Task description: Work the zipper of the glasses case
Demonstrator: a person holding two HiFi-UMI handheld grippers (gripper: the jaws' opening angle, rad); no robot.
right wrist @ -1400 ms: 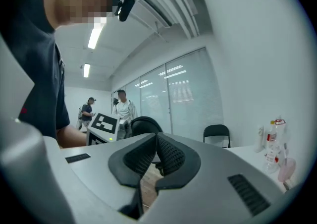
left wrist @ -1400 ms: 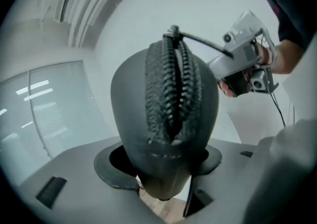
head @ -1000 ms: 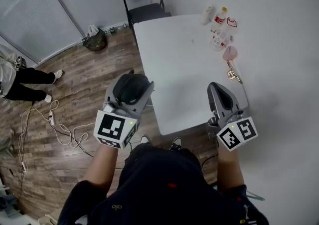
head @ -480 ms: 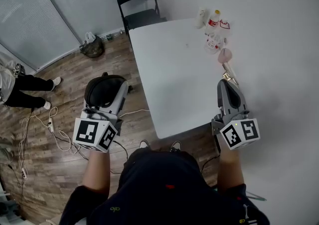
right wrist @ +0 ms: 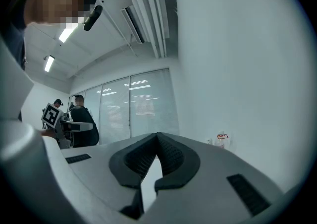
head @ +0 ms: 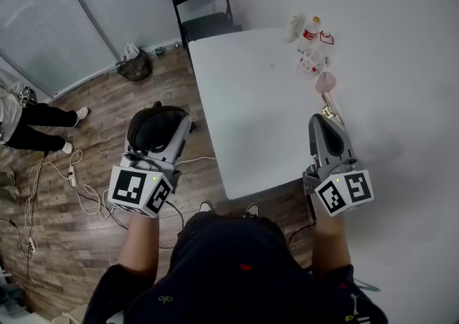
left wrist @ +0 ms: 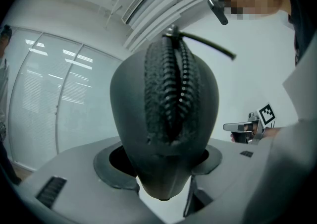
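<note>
The black glasses case (head: 156, 125) sits between the pads of my left gripper (head: 159, 129), held over the wooden floor left of the white table (head: 244, 93). In the left gripper view the case (left wrist: 198, 99) faces the camera end-on, gripped low down by the left gripper (left wrist: 161, 162). Its zipper (left wrist: 171, 89) runs up the middle. The slider (left wrist: 172, 32) is at the top, with a thin pull cord sticking out to the right. My right gripper (head: 320, 123) is shut and empty near the table's right front corner. Its pads meet (right wrist: 157, 136) with nothing between them.
A black chair (head: 204, 11) stands at the table's far end. Bottles (head: 312, 29) and a pink object (head: 330, 80) lie along the table's right edge by the white wall. Cables (head: 79, 183) trail over the floor. A person's legs (head: 36, 118) show at far left.
My left gripper has carried the case leftward, from the table's front left edge to out over the floor. The right gripper has hardly moved.
</note>
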